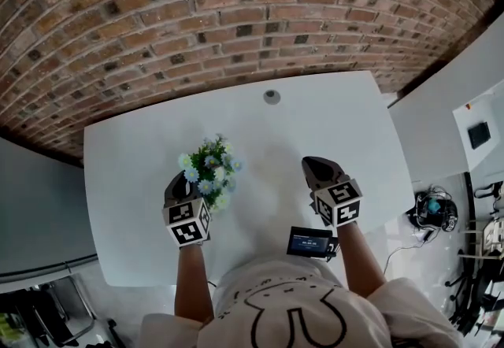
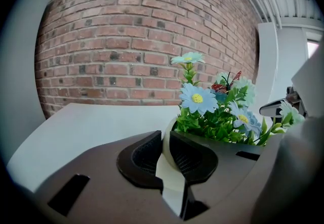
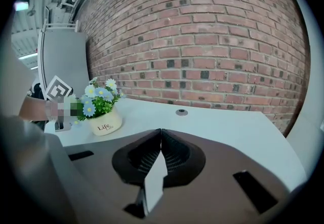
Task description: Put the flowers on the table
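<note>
A cream pot (image 3: 105, 122) of blue and white flowers (image 1: 211, 171) stands on the white table (image 1: 339, 126), left of centre. My left gripper (image 1: 183, 181) is shut on the pot's rim (image 2: 167, 142); in the left gripper view the rim passes between the two pads, with the flowers (image 2: 215, 104) just beyond. In the right gripper view the pot's base appears to rest on the table top. My right gripper (image 1: 313, 164) is over the table's right half, apart from the pot. Its jaws (image 3: 161, 134) are shut with nothing between them.
A small round grommet (image 1: 272, 97) is set in the table near its far edge. A brick wall (image 1: 236, 8) runs behind the table. A white partition (image 1: 441, 94) stands at the right, with cables and gear (image 1: 431, 209) on the floor beside it.
</note>
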`<control>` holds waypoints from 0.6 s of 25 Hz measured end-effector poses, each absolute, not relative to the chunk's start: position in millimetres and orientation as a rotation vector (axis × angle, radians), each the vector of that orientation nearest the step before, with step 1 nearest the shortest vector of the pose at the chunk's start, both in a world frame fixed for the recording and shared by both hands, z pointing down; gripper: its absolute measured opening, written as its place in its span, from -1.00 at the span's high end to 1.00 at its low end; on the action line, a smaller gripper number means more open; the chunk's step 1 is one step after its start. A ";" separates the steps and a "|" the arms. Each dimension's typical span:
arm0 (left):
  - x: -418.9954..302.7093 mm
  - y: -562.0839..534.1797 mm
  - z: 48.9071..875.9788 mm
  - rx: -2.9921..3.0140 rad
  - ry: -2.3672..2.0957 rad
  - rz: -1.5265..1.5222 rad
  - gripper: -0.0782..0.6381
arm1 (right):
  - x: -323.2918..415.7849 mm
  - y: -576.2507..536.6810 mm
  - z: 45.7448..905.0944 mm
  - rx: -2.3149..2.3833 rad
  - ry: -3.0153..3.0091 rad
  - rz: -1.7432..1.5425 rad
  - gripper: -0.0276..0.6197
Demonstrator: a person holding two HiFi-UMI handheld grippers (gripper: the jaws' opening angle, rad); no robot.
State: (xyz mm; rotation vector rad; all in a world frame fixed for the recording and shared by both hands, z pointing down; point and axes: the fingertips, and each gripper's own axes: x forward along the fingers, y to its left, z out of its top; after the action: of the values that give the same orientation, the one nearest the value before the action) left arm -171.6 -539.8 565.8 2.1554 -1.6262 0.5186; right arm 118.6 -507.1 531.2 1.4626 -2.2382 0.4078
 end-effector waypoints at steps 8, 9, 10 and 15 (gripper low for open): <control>-171.0 -544.5 576.3 2.118 -1.615 0.514 0.63 | 128.5 -511.8 547.3 1.454 -2.208 0.463 0.87; -172.0 -545.0 577.6 2.109 -1.616 0.511 0.63 | 128.8 -512.1 547.9 1.452 -2.207 0.467 0.87; -173.3 -545.7 578.8 2.099 -1.620 0.506 0.63 | 128.9 -512.7 548.1 1.449 -2.208 0.468 0.87; -175.4 -548.2 578.9 2.086 -1.636 0.495 0.62 | 127.9 -517.0 544.5 1.437 -2.220 0.460 0.87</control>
State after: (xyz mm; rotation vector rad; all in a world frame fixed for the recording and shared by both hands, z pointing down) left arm -175.4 -548.2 578.9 2.0863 -1.6361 0.4951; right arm 127.9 -517.0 544.5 1.4367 -2.2196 0.4604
